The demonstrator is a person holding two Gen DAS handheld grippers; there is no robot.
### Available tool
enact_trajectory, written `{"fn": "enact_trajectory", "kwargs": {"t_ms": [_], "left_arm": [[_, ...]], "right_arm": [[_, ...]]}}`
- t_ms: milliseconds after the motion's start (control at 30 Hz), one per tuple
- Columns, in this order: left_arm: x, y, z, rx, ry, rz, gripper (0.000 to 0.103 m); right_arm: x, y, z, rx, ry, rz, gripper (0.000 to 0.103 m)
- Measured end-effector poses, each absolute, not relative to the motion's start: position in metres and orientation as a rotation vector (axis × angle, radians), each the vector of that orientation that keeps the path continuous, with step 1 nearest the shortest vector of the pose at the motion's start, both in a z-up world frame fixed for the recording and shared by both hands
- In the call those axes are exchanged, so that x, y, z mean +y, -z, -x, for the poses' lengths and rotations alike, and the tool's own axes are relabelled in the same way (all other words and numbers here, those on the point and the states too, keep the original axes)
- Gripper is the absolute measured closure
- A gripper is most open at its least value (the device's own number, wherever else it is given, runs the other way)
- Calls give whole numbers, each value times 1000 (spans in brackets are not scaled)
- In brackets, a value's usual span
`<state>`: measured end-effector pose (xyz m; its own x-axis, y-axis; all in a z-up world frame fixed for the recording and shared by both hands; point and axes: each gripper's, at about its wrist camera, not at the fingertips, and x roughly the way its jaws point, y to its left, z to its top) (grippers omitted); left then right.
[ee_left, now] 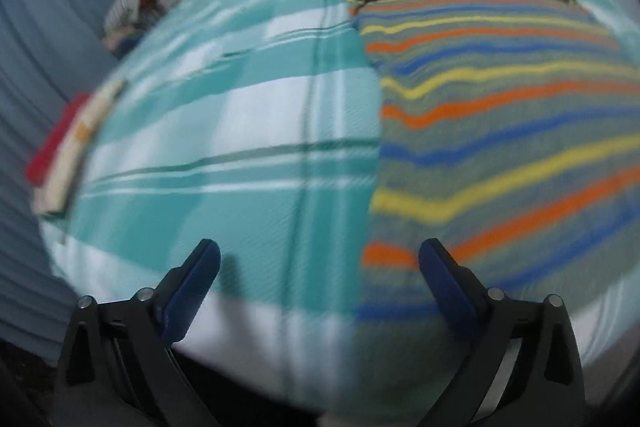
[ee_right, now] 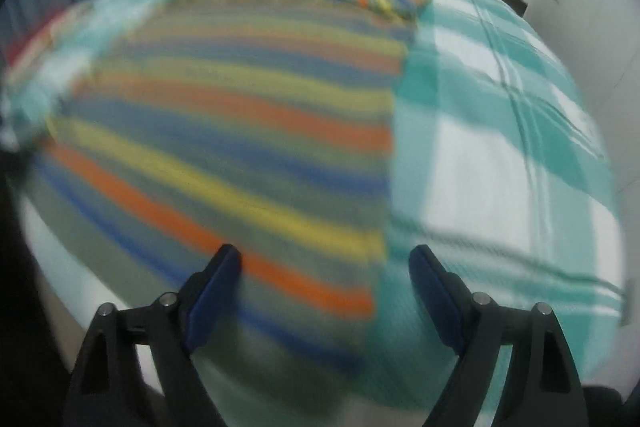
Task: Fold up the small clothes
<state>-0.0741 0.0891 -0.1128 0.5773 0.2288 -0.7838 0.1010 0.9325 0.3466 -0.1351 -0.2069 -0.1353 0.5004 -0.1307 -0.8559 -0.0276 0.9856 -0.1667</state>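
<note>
The grey knitted garment with orange, yellow and blue stripes [ee_left: 500, 115] lay spread flat on the bed's teal-and-white checked cover [ee_left: 240, 131], its long axis running away from both grippers toward the pillow end. The left gripper [ee_left: 320, 255] hovered over the garment's left edge, the right gripper [ee_right: 324, 259] over its right edge, each about equally near. Both pairs of fingers stood wide apart, holding nothing. I counted one garment, two sleeves folded across its far end, and two grippers.
</note>
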Motion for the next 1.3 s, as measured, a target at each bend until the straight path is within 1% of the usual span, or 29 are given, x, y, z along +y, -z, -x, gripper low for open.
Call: {"fn": "enact_trajectory", "kwargs": {"t_ms": [33, 100, 233, 367, 467, 567, 700, 800, 867, 1067, 1300], "left_arm": [[91, 108, 77, 952, -83, -372, 3], [94, 93, 80, 925, -43, -319, 4], [69, 59, 61, 816, 94, -205, 3], [33, 49, 26, 789, 177, -161, 3], [12, 62, 0, 744, 216, -112, 3], [5, 91, -15, 744, 175, -100, 3], [11, 127, -31, 846, 150, -66, 3], [12, 125, -31, 839, 155, -62, 3], [11, 123, -32, 840, 157, -61, 3], [9, 127, -33, 852, 156, -69, 1], [7, 131, -32, 852, 147, -83, 1]], "right_arm": [[-214, 135, 140, 1058, 98, 163, 11], [-234, 123, 148, 1044, 160, 78, 11], [-251, 86, 130, 890, 214, 13, 11], [-256, 65, 92, 759, 251, -1, 10], [-256, 76, 77, 704, 303, 35, 10], [-263, 97, 73, 746, 338, 21, 10], [-271, 111, 71, 771, 373, 39, 10], [-278, 121, 68, 796, 373, 2, 10], [-280, 124, 67, 799, 383, -3, 6], [-282, 128, 64, 806, 398, -10, 1], [-284, 130, 63, 807, 401, -9, 1]]}}
